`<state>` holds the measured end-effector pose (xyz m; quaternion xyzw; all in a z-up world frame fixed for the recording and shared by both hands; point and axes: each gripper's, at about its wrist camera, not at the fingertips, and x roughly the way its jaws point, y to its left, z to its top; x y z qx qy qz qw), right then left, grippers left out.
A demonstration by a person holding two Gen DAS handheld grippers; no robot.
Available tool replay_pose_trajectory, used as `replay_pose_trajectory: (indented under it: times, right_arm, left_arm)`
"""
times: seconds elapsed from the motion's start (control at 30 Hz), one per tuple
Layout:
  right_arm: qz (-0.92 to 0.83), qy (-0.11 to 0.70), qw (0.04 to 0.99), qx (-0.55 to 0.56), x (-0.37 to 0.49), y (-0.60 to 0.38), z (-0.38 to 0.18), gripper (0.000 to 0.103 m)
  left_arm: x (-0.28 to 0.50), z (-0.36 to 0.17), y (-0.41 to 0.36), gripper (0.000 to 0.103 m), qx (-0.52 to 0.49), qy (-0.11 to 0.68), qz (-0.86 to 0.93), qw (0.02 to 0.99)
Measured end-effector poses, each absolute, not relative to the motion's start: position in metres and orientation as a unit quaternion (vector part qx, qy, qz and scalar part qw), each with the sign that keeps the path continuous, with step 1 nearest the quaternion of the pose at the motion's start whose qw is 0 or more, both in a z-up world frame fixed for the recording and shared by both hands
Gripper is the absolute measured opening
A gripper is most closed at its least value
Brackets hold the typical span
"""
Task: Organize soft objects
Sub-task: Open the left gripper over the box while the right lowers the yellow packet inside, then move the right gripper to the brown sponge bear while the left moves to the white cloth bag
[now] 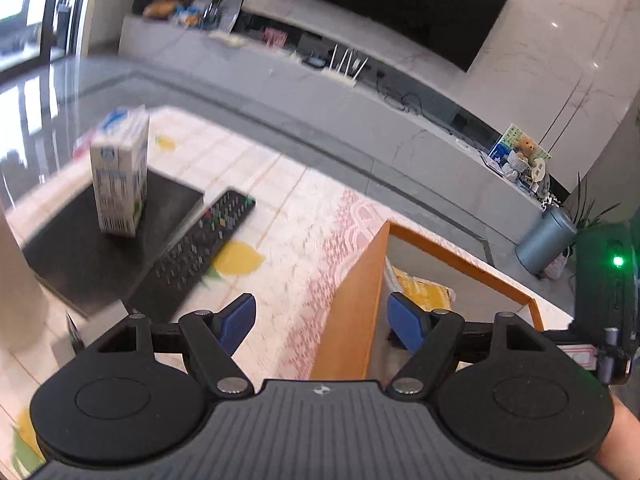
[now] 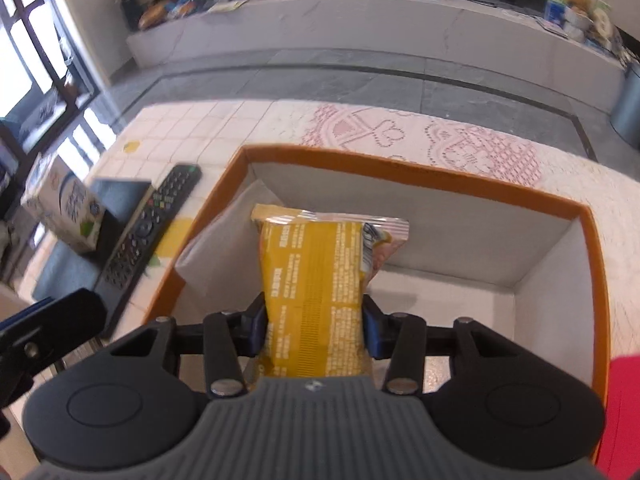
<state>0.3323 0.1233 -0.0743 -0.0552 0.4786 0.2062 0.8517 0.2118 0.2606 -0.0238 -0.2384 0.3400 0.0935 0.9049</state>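
Note:
My right gripper (image 2: pixel 313 322) is shut on a yellow snack packet (image 2: pixel 316 264), its blue pads pinching the packet's lower sides. The packet hangs upright inside an orange-rimmed box (image 2: pixel 400 178) with white inner walls, near the box's left side. In the left wrist view my left gripper (image 1: pixel 322 320) stands open with nothing between its fingers. It straddles the box's (image 1: pixel 460 256) near left wall, and the yellow packet (image 1: pixel 420 290) shows just beyond its right finger. Part of the left gripper's body (image 2: pixel 40 328) shows at the lower left of the right wrist view.
Left of the box lie a black remote (image 1: pixel 200 248) and a black mat (image 1: pixel 80 248) with a white and blue carton (image 1: pixel 120 176) standing on it. A tiled tablecloth (image 1: pixel 296 208) with lemons covers the table. A red sleeve (image 2: pixel 624 412) is at the right edge.

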Motion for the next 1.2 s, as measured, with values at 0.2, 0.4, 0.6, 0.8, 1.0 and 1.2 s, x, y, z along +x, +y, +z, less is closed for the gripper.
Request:
replay_pose_trajectory:
  times: [0.2,0.4,0.6,0.8,1.0,1.2]
  right_arm:
    - [0.220,0.442,0.865,-0.089,0.322,0.117,-0.059,0.088]
    - [0.216,0.431,0.868,-0.120,0.315,0.111,-0.047,0.096]
    - [0.216,0.409,0.877,-0.129,0.303,0.099,-0.026,0.098]
    - [0.201,0.391,0.893,-0.097,0.292,0.071,0.002,0.098]
    - [0.196,0.383,0.902,-0.042,0.278,0.029,0.026,0.098]
    - [0.211,0.376,0.902,0.010,0.246,-0.017,0.063,0.098]
  left_arm:
    - [0.204,-0.016,0.258,0.088,-0.229,0.307,0.102,0.918]
    - [0.201,-0.014,0.257,0.088,-0.239,0.308,0.087,0.917]
    - [0.196,-0.007,0.252,0.088,-0.246,0.289,0.083,0.922]
    - [0.188,0.003,0.235,0.088,-0.215,0.280,0.085,0.932]
    - [0.183,0.021,0.217,0.087,-0.221,0.261,0.058,0.938]
    - [0.161,0.055,0.172,0.085,-0.203,0.215,0.003,0.955]
